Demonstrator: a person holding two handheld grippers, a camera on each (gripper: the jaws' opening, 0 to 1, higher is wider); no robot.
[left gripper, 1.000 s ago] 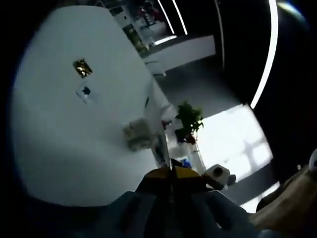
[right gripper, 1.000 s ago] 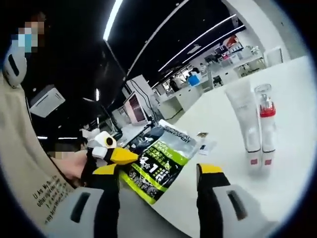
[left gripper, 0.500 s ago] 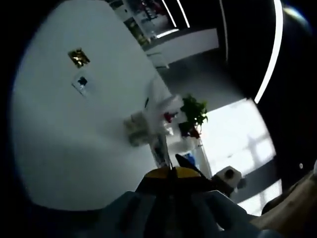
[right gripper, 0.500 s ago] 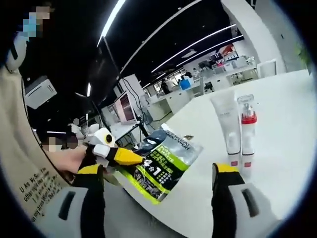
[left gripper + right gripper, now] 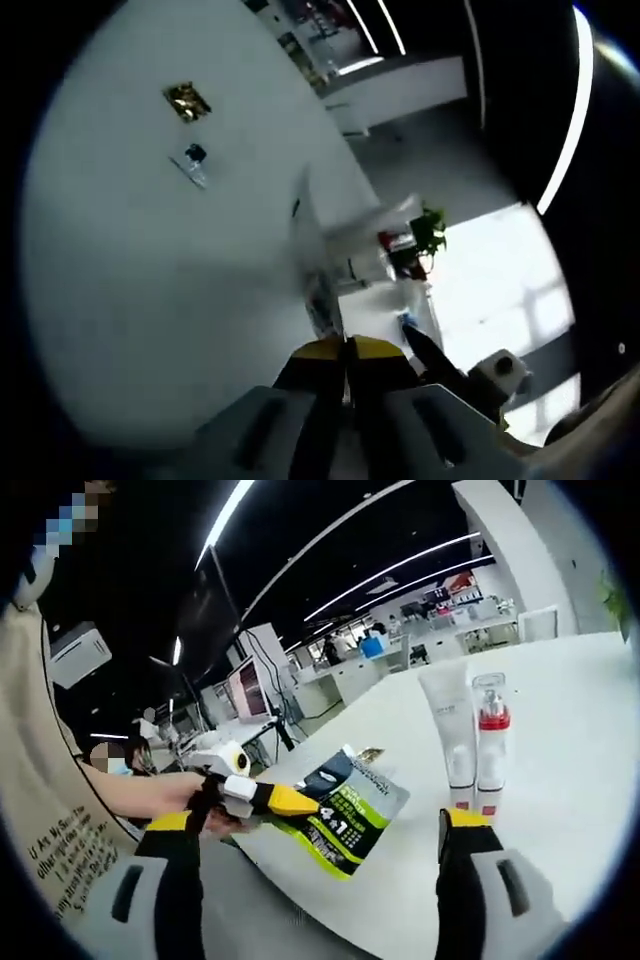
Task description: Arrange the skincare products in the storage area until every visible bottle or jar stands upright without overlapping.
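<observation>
While the left gripper (image 5: 285, 801) pinches the green-black sachet (image 5: 350, 810) beside the upright white tube (image 5: 452, 730), right gripper (image 5: 320, 860) gapes empty; judged best stood gently, clear of the red-collared bottle (image 5: 490, 742).

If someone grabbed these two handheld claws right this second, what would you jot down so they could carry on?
Left gripper: shut on the green-and-black pouch, held over the white table's edge.
Right gripper: open, holding nothing.
White tube and red-collared pump bottle: upright on the table, close side by side; I cannot tell if they touch.
Small gold packet and blue-capped sachet lie flat farther along.
Left to do: set the pouch upright beside them, not overlapping.
</observation>
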